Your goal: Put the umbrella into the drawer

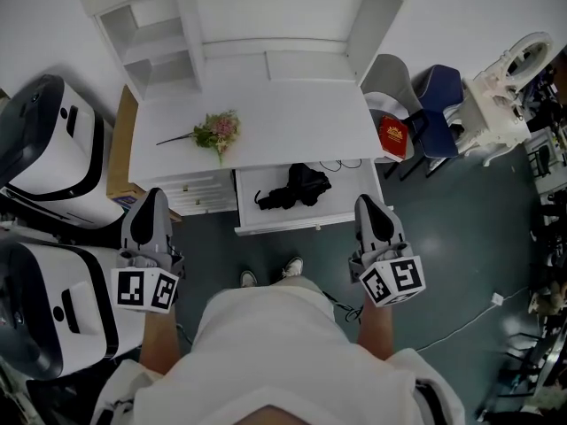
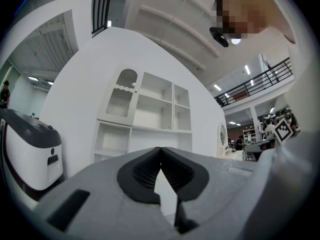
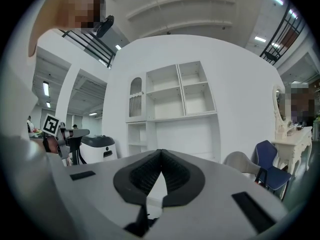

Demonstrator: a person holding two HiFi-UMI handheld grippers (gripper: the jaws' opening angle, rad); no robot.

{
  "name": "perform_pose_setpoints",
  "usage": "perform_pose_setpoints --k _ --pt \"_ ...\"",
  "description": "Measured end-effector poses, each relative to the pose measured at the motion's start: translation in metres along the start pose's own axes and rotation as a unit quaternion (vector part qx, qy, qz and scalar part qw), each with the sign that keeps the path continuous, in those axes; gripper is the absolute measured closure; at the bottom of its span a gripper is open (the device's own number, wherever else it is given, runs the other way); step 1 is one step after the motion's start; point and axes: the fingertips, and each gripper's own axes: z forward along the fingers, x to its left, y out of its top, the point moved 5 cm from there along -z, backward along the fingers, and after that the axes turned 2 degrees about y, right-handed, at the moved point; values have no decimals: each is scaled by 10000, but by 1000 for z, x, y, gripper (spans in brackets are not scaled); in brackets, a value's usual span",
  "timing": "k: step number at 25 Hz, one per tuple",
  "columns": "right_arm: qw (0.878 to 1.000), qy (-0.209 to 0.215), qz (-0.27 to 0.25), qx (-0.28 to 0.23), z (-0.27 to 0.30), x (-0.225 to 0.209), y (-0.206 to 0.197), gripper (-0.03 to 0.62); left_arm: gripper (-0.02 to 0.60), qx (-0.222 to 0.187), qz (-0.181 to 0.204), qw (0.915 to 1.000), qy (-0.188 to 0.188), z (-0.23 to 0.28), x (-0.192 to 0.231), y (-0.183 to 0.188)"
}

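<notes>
Umbrella, black and folded, lies in the open white drawer, ahead of and between the two grey hand-held grippers, well apart from both. The left gripper and the right gripper have their jaws pressed together on nothing. The drawer's rear is hidden beneath the white desktop, and the umbrella's handle is indistinct.

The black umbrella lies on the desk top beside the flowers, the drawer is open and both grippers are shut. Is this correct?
Not quite. The head view shows the umbrella inside the open drawer, not on the desk top; only the flowers lie there. The rest is right.
</notes>
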Motion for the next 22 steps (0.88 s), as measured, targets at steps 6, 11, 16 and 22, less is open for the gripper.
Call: perform_pose_setpoints --k 6,11,16,22 --pt "9999 -143 11 24 -7 3 -4 594 568 54 -40 9999 -138 1 0 -6" --pt "9997 -234 21 57 -12 6 -7 594 568 106 -45 9997 -220 0 0 -9" --pt "9995 -286 22 91 -13 8 -10 594 568 136 -95 9995 -285 3 1 -13" --pt "9993 -346 -4 153 -13 4 -13 594 568 172 -156 9989 -404 11 -3 -19"
